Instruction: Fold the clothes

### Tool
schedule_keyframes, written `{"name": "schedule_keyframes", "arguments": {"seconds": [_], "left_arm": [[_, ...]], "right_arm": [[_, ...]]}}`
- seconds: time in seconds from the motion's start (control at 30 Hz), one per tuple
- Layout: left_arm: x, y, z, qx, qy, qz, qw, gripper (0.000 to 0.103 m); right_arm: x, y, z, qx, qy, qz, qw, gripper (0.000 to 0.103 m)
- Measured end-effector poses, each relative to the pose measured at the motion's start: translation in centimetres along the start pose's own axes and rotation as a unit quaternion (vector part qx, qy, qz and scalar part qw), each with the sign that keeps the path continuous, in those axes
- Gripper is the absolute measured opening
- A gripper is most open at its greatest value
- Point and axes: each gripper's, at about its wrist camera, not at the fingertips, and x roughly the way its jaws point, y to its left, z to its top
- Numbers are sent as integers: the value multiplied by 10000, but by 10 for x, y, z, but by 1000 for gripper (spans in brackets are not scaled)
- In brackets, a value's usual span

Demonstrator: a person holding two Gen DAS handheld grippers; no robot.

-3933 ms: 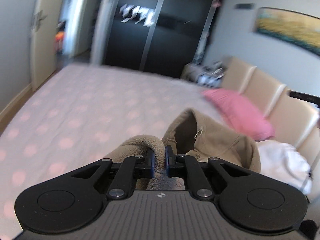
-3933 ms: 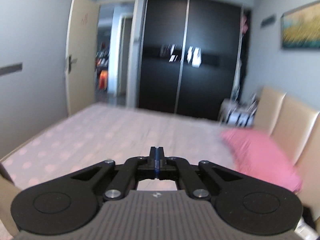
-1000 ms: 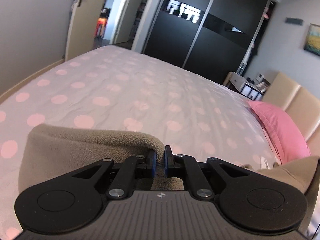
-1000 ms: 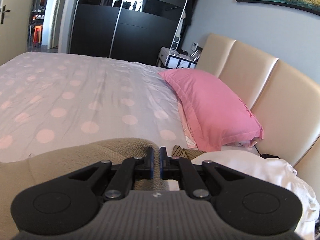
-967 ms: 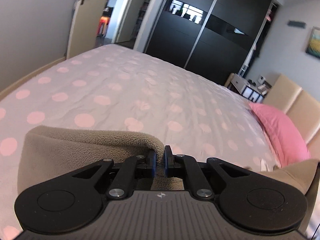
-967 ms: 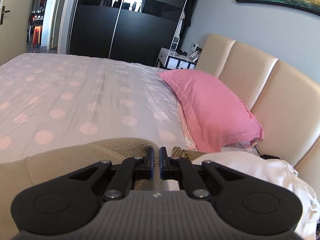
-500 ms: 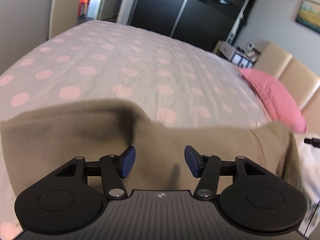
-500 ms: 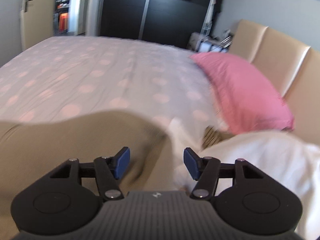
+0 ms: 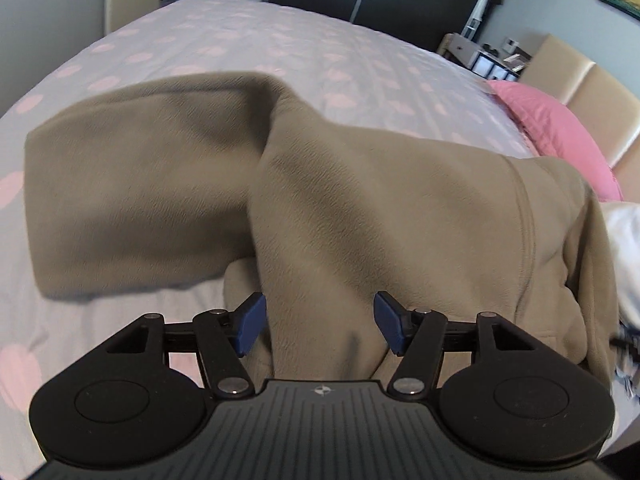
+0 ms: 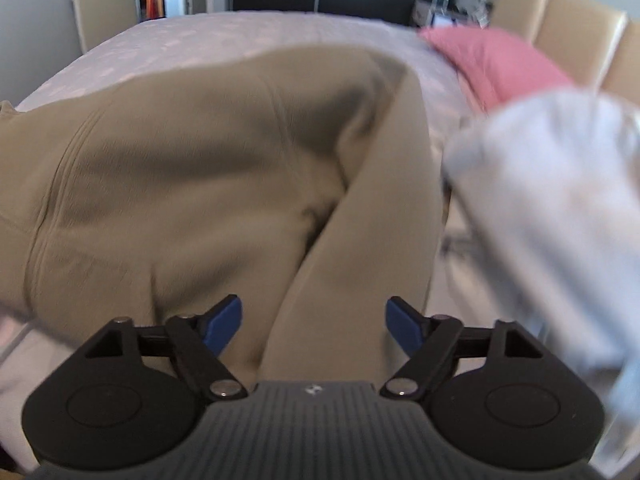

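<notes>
We start with our left gripper (image 9: 320, 328), whose blue fingers (image 9: 251, 322) stand fairly wide and are opening; a ridge of the tan fleece garment (image 9: 360, 200) runs up between them, but the pads do not press on it. Left of those fingers one sleeve (image 9: 136, 184) lies spread flat on the dotted bed sheet (image 9: 280, 36), and ahead of them the body of the garment drapes toward the pink pillow (image 9: 556, 136). We judge the fleece has been laid down here so it can be smoothed before a fold.

Our right gripper (image 10: 313, 326) has its fingers (image 10: 224, 322) wider apart and opening too; a fold of the same tan cloth passes between them without being pinched. Just right of the fingers sits a white garment (image 10: 560, 208), blurred, touching or nearly touching the fleece; we cannot tell which. It probably waits its turn, so our next grasp should avoid snagging it.
</notes>
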Motion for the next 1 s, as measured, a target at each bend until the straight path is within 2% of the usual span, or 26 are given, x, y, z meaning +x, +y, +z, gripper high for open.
{"name": "schedule_keyframes", "arguments": {"seconds": [0.13,0.23,0.27,0.3,0.37,0.5,0.6,0.77,1.0], "left_arm": [[-2,0,2,-203,-74,-19,9998,58],[-3,0,4,-322,-87,-85,9994,58],[-2,0,5,-350,-76,-100,9993,58],[-2,0,6,-366,-61,-105,9993,58],[-1,0,6,-366,-52,-63,9993,58],[-2,-2,5,-257,-48,85,9996,58],[0,-4,6,-222,-23,109,9997,58],[7,-10,11,-159,52,74,9998,58],[18,-17,17,-16,135,147,9998,58]], "right_arm": [[3,10,-38,398,452,-179,9980,89],[7,11,-59,736,751,-30,9944,89],[8,9,-61,828,813,31,9932,85],[7,9,-62,862,819,83,9929,68],[3,9,-62,876,771,106,9931,46],[-16,3,-50,783,469,-5,9958,27],[-36,-10,-22,585,207,-173,9979,24],[-68,-58,45,275,-53,-712,9971,23],[-90,-136,146,277,-253,-1710,9846,17]]}}
